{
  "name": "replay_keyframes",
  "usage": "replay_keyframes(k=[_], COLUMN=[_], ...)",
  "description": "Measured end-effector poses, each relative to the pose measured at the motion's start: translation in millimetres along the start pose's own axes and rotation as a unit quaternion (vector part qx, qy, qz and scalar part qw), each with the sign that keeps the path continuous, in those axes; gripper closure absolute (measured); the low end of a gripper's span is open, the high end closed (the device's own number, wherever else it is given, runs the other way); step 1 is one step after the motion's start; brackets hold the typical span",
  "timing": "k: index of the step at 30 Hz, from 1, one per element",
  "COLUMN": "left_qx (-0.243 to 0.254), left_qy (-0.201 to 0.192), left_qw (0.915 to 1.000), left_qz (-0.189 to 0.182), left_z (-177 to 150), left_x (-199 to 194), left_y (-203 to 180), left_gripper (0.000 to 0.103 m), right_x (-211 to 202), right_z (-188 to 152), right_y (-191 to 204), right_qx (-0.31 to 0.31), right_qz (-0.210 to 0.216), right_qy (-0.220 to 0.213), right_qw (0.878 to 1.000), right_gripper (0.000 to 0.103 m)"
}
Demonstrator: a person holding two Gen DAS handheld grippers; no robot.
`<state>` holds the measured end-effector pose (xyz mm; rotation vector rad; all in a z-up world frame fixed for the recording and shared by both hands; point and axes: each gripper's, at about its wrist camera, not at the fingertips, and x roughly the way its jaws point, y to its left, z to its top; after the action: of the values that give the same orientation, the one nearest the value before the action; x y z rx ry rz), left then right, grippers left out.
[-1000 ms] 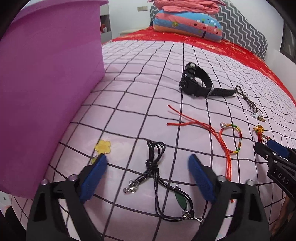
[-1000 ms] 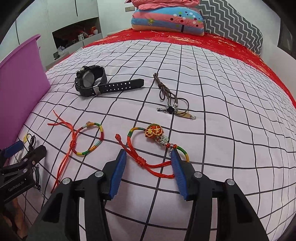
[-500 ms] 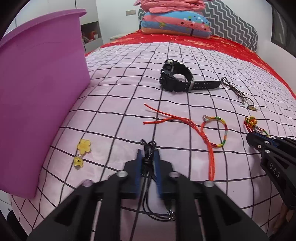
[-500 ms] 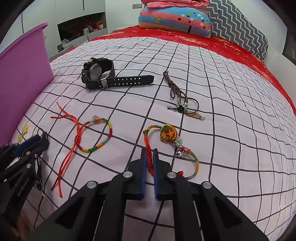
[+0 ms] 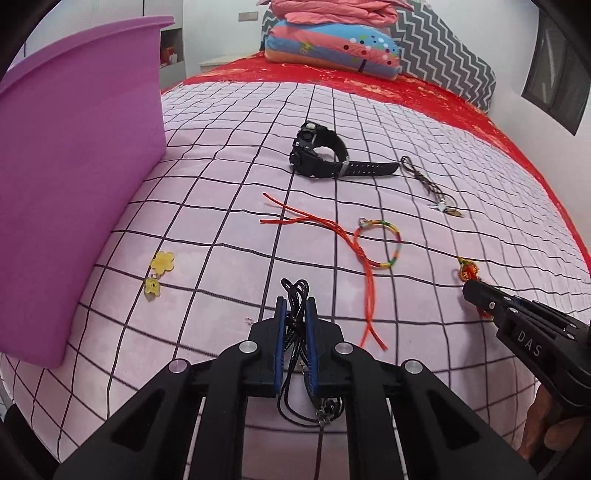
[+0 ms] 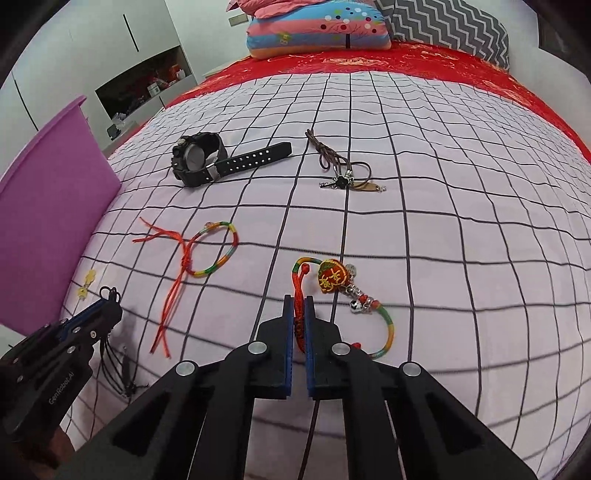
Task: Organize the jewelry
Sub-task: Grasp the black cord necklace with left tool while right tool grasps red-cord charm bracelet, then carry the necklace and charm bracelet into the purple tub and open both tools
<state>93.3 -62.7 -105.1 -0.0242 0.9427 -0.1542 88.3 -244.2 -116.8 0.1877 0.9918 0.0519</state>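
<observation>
Left gripper (image 5: 294, 306): blue pads pressed together on a bundle of black cord necklace (image 5: 295, 291), loop poking out ahead of the tips, clasps and loose cord trailing back beneath the fingers. Sits near the bed's front edge, toward the purple bin.

Right gripper (image 6: 299, 306): pads clamped on the red cord of the charm bracelet (image 6: 332, 277). Its red embroidered charm, small bells and striped cord lie just right of the tips on the bed (image 6: 443, 184).

Purple bin (image 5: 74, 166) stands at the bed's left edge. Just beside it, two small yellow flower charms (image 5: 162, 261), apart from the necklace.

Between the two grippers: rainbow-striped bracelet (image 5: 380, 242) with long red tails, flat on the checked sheet, touching neither gripper.

Farther up the bed, mid-sheet: black watch (image 6: 199, 157) on its side, strap stretched toward the right. Right of it, apart, a brown cord necklace (image 6: 340, 166) with small metal pendants.

Head of bed: red cover, colourful pillow (image 6: 317, 29), grey zigzag cushion (image 5: 443, 55).
</observation>
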Motion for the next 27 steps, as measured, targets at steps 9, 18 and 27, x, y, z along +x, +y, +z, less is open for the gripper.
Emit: replay_keyframes(k=[9,18,27], left_qx=[0.000,-0.012,-0.025], left_qy=[-0.020,-0.064,-0.114], left_qw=[0.9997,0.9979,0.9929], left_qz=[-0.016,-0.003,0.022], left_z=[-5,-1,27], left_x=[-45,-103,-160], left_y=[10,38,90], left_gripper=[0.093,0.093,0.093], right_x=[-43,-91,-140], right_z=[-20,-20,6], right_y=[14,57,124], right_qx=[0.003,-0.030,-0.068], right_qz=[0.007,0.019,0.071], right_qy=[-0.004,-0.041,-0.095], right_qw=[1.000,0.999,0.991], right_gripper=[0.098,0.098,0.098])
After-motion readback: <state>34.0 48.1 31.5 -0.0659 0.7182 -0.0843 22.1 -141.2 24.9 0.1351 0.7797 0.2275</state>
